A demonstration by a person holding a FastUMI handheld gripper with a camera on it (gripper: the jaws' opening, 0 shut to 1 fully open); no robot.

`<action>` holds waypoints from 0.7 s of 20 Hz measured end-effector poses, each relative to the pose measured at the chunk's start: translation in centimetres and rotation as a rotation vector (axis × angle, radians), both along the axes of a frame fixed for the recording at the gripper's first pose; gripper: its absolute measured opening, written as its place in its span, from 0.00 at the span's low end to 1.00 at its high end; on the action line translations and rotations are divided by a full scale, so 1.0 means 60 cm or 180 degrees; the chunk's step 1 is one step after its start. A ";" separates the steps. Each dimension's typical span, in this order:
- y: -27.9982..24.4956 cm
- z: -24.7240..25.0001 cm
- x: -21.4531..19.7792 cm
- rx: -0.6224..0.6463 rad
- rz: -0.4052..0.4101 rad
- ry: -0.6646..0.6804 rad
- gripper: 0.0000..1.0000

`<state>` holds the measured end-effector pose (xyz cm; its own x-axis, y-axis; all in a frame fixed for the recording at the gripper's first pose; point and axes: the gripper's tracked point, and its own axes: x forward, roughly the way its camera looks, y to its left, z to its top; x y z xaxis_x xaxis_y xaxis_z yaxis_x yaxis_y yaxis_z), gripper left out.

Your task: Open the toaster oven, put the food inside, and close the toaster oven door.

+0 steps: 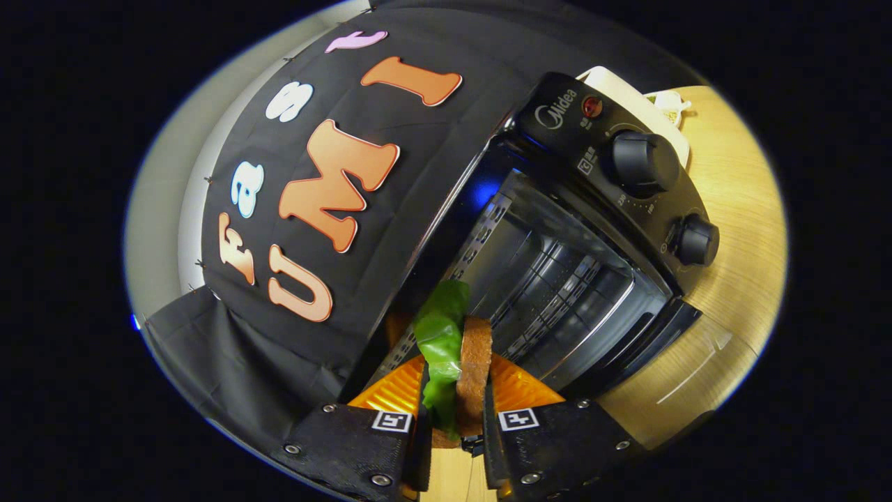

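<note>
The tool [456,408] grips a sandwich [460,355] between its 2 fingers, just before the open toaster oven [599,230].

Glossy black toaster oven [613,181] with shiny metal inside is sitting on smooth pale wood table [739,279]; bread [476,369] looking rough, lettuce [439,335] waxy.

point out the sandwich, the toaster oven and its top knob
sandwich [465,362]: gripper view, on the bread slice between the gripper [456,418] fingers.
toaster oven [550,279]: gripper view, on the open cavity's rack.
top knob [644,162]: gripper view, on the knob's face.
</note>
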<state>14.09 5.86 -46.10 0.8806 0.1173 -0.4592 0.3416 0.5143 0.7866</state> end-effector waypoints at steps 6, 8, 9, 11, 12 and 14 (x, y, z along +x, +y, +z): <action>-0.001 -0.011 0.023 -0.0572 -0.0100 -0.0099 0.39; -0.009 -0.020 0.024 -0.0829 -0.0097 -0.0032 0.45; -0.016 -0.032 0.021 -0.0982 -0.0079 0.0100 0.46; -0.025 -0.042 0.011 -0.1325 0.0018 0.0239 0.60; -0.030 -0.036 0.010 -0.1501 0.0046 0.0252 0.66; -0.039 -0.034 0.000 -0.1786 0.0143 0.0301 0.78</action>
